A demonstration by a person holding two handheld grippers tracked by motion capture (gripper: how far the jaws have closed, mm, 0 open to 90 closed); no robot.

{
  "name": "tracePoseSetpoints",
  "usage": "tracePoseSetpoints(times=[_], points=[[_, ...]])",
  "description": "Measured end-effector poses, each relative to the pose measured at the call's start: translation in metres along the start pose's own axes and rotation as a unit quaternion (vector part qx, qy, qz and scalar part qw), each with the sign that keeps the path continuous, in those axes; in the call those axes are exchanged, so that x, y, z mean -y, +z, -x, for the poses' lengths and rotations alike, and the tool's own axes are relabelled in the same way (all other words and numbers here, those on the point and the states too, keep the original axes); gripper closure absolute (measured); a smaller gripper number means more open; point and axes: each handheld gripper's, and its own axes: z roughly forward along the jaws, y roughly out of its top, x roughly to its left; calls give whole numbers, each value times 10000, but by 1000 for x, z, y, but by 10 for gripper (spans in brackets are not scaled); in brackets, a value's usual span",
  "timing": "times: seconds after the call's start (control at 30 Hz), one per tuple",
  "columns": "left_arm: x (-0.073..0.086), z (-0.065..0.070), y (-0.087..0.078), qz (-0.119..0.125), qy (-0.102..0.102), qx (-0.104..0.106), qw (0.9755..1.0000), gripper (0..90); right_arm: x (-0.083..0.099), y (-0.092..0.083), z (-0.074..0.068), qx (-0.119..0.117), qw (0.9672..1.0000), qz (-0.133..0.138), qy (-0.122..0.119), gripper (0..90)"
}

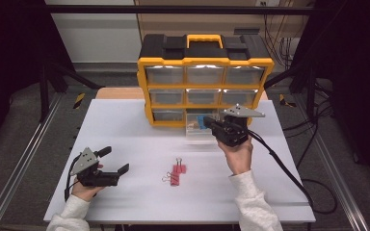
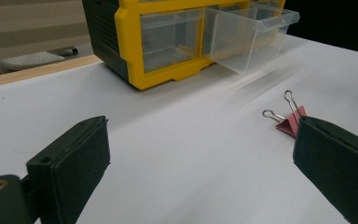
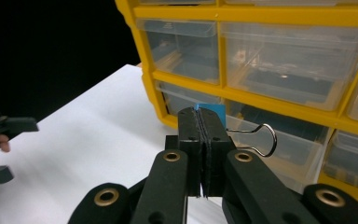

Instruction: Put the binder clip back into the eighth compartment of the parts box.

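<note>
My right gripper point(image 3: 204, 122) is clamped on a blue binder clip point(image 3: 213, 110), but my own jaws hide nearly all of it; in the right gripper view only a blue corner shows above the pads and one wire handle loops out to the side, so I cannot make out the clip's full shape; in the high view my right gripper point(image 1: 209, 124) covers the clip almost wholly, leaving a bit of blue at the pulled-out clear drawer point(image 1: 197, 131) of the bottom row; I hold the clip just in front of the yellow drawer cabinet point(image 1: 204, 61), over that open drawer; what lies inside the shut drawers is too hazy through the plastic to tell; my left gripper point(image 1: 112, 160) rests low over the white table point(image 1: 125, 120) with its jaws spread wide and nothing between them; in the left gripper view one jaw cuts off part of the nearest pink binder clip point(image 2: 286, 123); the pink binder clips point(image 1: 175, 174) lie together on the table between my two hands, well apart from the cabinet.
</note>
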Motion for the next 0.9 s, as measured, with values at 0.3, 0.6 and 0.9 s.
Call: tracePoseSetpoints(times=[0.3,0.6,0.9], points=[[0,0,0,-3,-3,-2,10000,33,-6,21,13,161,9998,-33,142,891],[1,0,0,-14,5,-5,10000,32,-6,39,24,249,9991,-160,306,891],[0,0,0,3,-9,-3,10000,32,3,60,31,342,9972,-461,474,891]])
